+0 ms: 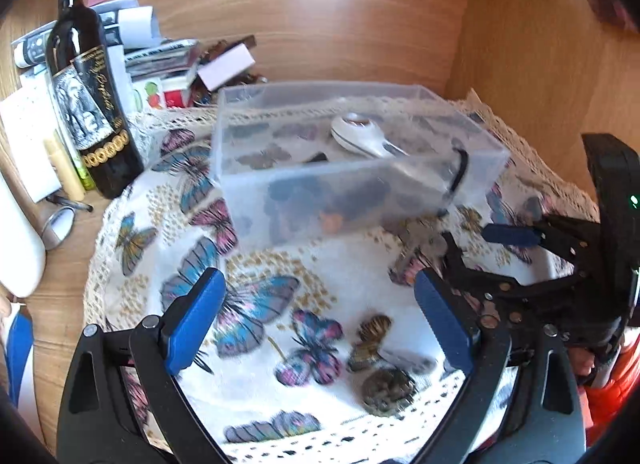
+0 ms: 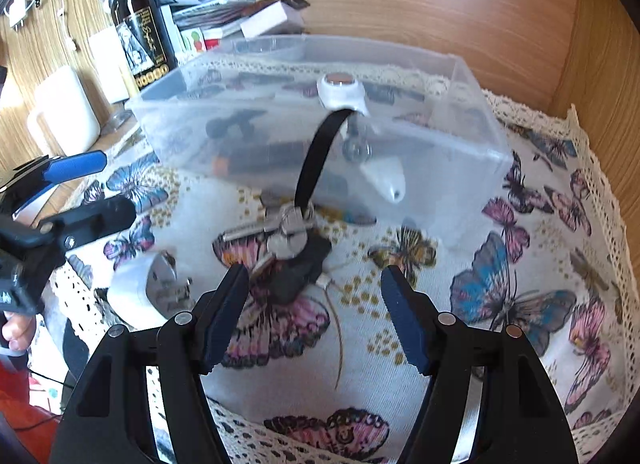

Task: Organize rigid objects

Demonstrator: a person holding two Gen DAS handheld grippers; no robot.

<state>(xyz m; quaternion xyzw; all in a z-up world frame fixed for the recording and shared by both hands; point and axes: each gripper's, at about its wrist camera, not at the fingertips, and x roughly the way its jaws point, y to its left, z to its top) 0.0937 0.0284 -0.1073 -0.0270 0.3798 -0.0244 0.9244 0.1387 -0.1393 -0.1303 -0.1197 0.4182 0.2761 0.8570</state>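
Wooden walls closed in a desk (image 1: 60,272) that was covered by one white cloth (image 1: 352,276) printed with butterflies and edged with lace. On the cloth stood one clear plastic box (image 1: 360,168), which I use as the landmark.

Inside the box lay several dark things, too blurred to count, and one white tool (image 1: 360,134) with a round head that rested near the rim of the box. One black strap (image 2: 316,152) hung from that white head over the front wall of the box, down to one bunch of keys (image 2: 280,230) on the cloth just in front of the box. The keys lay on one dark flat piece (image 2: 296,272). In front of the box, nearer to the left camera, lay two small brownish shell-like objects (image 1: 384,384). To the left of the box stood one dark wine bottle (image 1: 88,104), with a pile of papers and small cartons (image 1: 168,60) behind it.

There were two grippers. The left gripper (image 1: 320,324) pointed down at the cloth in front of the box, its blue fingers wide apart with nothing between them. The right gripper (image 2: 314,316) pointed down toward the keys, its fingers apart and not touching them.
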